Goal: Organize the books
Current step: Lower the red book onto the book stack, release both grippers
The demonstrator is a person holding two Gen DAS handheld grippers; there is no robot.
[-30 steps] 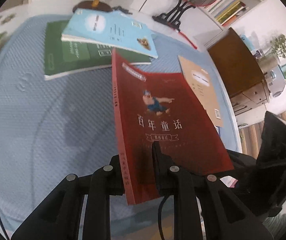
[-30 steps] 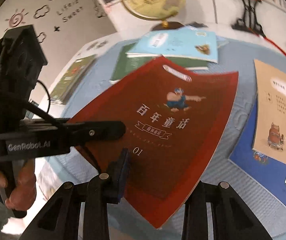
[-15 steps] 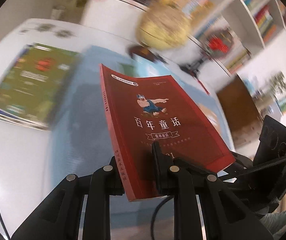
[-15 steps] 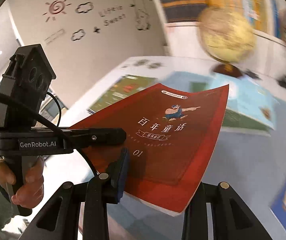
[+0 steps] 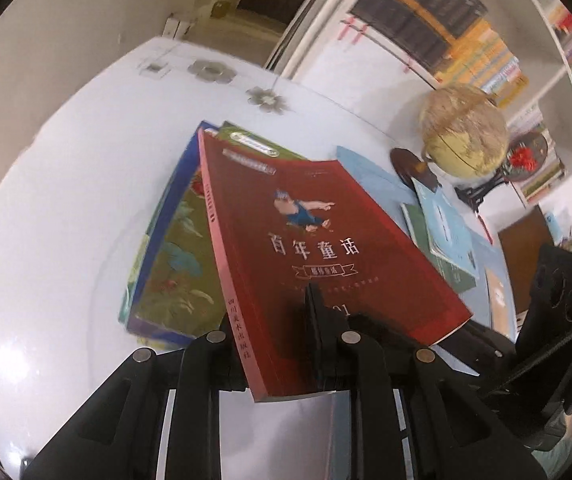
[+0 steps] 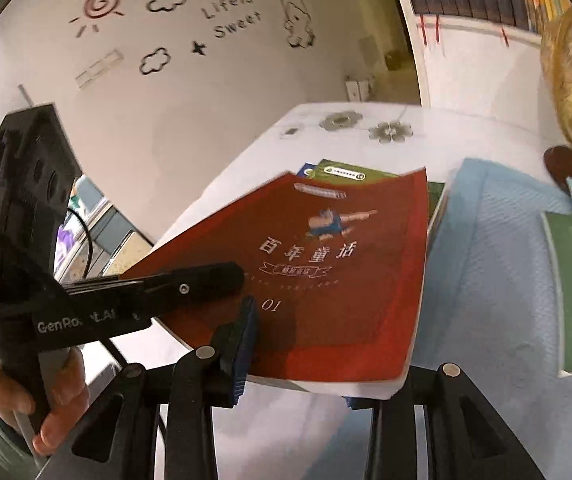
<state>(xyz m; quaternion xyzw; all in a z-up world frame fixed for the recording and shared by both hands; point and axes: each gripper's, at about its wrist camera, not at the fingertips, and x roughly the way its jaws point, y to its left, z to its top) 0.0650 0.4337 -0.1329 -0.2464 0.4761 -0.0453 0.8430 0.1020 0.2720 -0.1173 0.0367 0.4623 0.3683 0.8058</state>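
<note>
A red book (image 5: 318, 248) with white Chinese lettering hangs tilted in the air, held from two sides. My left gripper (image 5: 270, 340) clamps its near spine corner, and its jaws are opening slightly with the book still between the pads. My right gripper (image 6: 306, 364) is shut on the book's (image 6: 326, 280) near edge, one blue pad on the cover and the other finger under the pages. The left gripper's finger (image 6: 190, 288) also shows in the right wrist view. Beneath the red book lies a stack of books (image 5: 174, 264) with a green floral cover on top.
The stack rests on a white table (image 5: 46, 240) beside a blue mat (image 6: 486, 280). A green book with a light blue one on it (image 5: 442, 228) lies on the mat. A globe (image 5: 462, 136) and a red ornament (image 5: 526, 156) stand behind, before bookshelves.
Both grippers have carried the red book sideways, from above the blue mat to above the stack on the white table. The grip on the book looks the same.
</note>
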